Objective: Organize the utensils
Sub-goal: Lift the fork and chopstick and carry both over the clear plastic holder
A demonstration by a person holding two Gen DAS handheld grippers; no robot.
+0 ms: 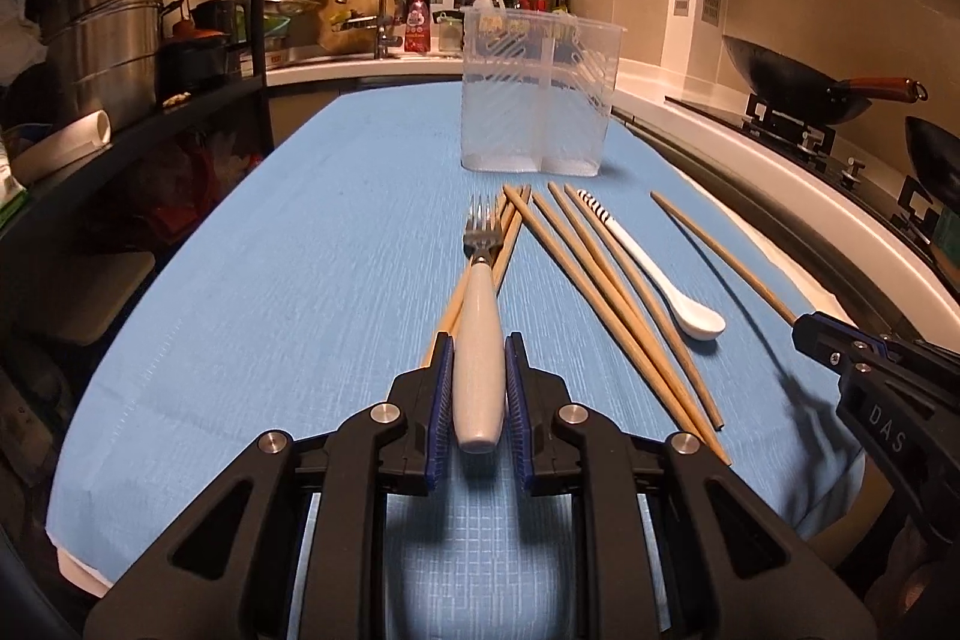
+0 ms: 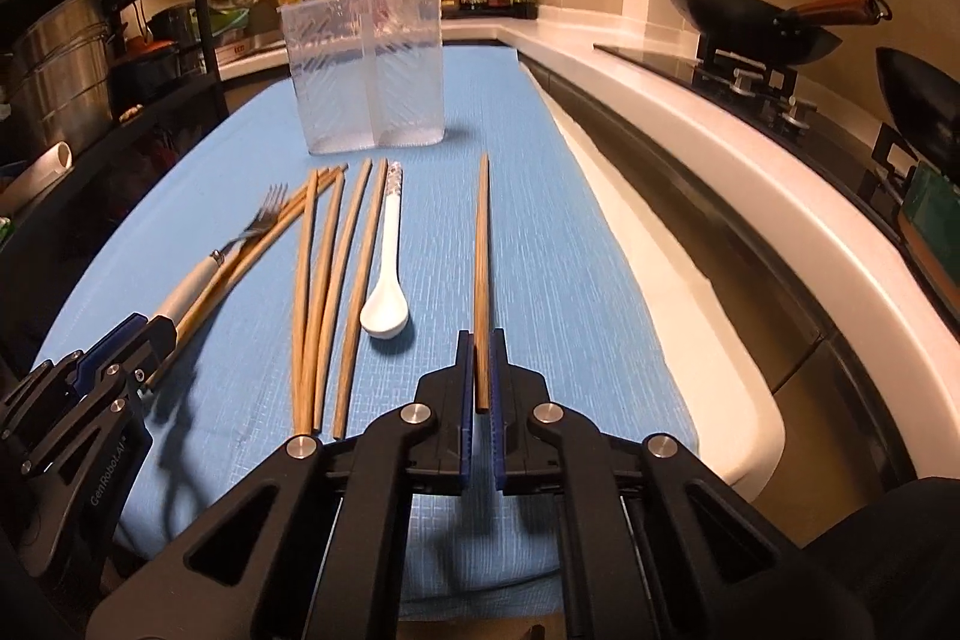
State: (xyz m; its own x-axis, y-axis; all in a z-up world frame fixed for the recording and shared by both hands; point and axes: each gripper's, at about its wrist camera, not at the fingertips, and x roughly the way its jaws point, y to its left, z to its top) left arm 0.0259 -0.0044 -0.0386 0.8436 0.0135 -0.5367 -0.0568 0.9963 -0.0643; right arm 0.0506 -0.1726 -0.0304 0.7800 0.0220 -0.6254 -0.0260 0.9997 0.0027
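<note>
The clear plastic holder (image 1: 536, 91) stood upright at the far end of the blue cloth (image 1: 300, 250) covering the tabletop, split by a middle wall into two compartments; both looked empty, though its ribbed walls blurred the view inside. Just in front of it the utensils lay in a loose fan.

The left tool (image 1: 478, 382) was closed on the white handle of a fork (image 1: 478, 340), its blue pads pressing either side, the tines pointing toward the holder. The fork lay across two or three wooden chopsticks (image 2: 327, 256), touching them. The right tool (image 2: 480, 370) was clamped on the near end of a single chopstick (image 2: 481, 250), which pointed straight toward the holder and lay apart from the rest.

Between the fork and that lone chopstick sat four more chopsticks, converging toward the near edge, and just beside them a white spoon (image 2: 384, 280) with a striped handle tip, its bowl nearest the tools.
</note>
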